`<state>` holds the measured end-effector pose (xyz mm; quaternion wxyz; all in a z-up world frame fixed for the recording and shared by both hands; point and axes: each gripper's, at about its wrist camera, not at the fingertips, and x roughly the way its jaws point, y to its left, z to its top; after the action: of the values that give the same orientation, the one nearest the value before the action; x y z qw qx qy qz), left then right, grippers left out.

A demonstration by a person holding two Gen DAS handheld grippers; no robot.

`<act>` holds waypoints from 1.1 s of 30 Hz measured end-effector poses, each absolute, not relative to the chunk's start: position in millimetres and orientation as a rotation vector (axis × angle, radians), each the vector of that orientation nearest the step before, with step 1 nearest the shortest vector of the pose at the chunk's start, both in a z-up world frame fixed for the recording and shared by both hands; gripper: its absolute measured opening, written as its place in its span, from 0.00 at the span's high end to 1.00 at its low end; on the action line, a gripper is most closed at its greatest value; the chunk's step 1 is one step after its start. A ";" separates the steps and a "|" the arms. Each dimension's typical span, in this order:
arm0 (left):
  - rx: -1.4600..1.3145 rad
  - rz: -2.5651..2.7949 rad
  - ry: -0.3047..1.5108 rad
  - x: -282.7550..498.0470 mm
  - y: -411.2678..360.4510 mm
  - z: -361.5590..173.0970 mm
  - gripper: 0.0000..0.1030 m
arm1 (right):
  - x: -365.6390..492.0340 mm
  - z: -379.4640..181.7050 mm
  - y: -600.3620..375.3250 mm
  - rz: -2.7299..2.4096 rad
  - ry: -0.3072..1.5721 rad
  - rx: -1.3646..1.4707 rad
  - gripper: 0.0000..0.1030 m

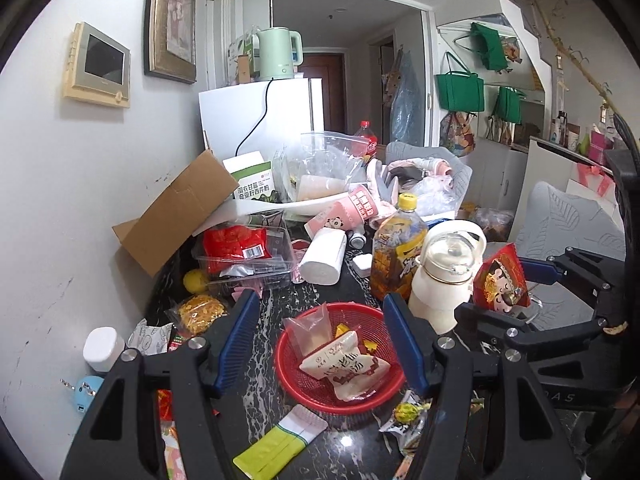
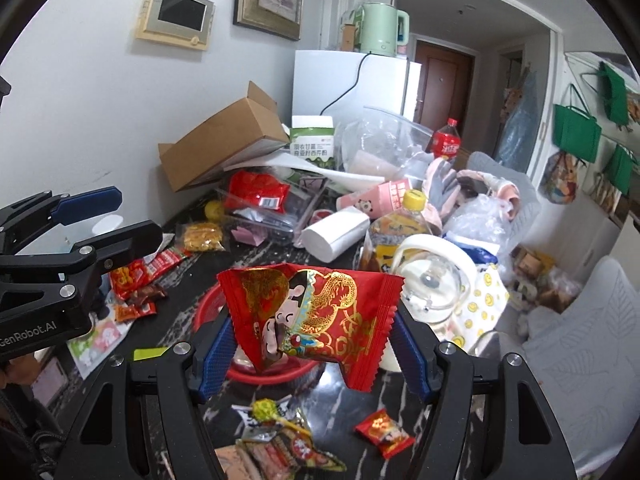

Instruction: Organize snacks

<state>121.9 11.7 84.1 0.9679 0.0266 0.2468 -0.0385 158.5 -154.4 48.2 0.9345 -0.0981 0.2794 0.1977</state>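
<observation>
Two grippers in view. Your right gripper (image 2: 312, 344) is clamped on a red snack packet (image 2: 316, 316) with a gold dragon and a cartoon figure — blue pads (image 2: 214, 354) press it from both sides. The packet hangs above the red basket (image 2: 208, 308), whose rim shows behind and under it.

Your left gripper (image 1: 320, 336) has its fingers spread wide with nothing between them; in the left wrist view they straddle the red basket (image 1: 384, 320) on the dark marble table (image 1: 280, 312). In the basket: a clear pouch (image 1: 310, 330), a white packet with red print (image 1: 346, 364) and small yellow candies (image 1: 342, 330).

In that same view the held packet (image 1: 500, 284) sits right of the basket, beside the cream kettle (image 1: 444, 276), with the right gripper (image 1: 524, 286) on it.

Loose snacks on the table:
- near edge — a yellow-wrapped lollipop (image 2: 268, 408), a striped packet (image 2: 288, 450), a small red candy (image 2: 384, 432)
- left of the basket — red wrappers (image 2: 140, 276) and a bag of yellow snacks (image 2: 202, 236)
- a green-and-white sachet (image 1: 280, 440) just near of the basket

Far side is clutter: a yellow-capped tea bottle (image 1: 396, 248), a tissue roll (image 1: 324, 256), a clear tray with a red bag (image 1: 244, 252), a cardboard box (image 1: 176, 208).
</observation>
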 end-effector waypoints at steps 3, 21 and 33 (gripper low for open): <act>0.059 -0.093 0.494 108.0 7.7 84.1 0.38 | 145.7 48.6 -158.3 0.398 0.568 -0.194 0.32; 0.060 -0.178 0.564 53.9 -15.5 54.0 0.38 | 81.7 28.4 -182.7 0.373 0.571 -0.160 0.32; 0.043 -0.225 0.666 40.9 -24.3 11.6 0.38 | 62.8 -17.5 -194.6 0.386 0.660 -0.093 0.31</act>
<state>40.9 -24.3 11.6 0.9386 0.0208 0.3264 -0.1102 62.8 -194.6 -17.5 0.9268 -0.0451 0.3218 0.1883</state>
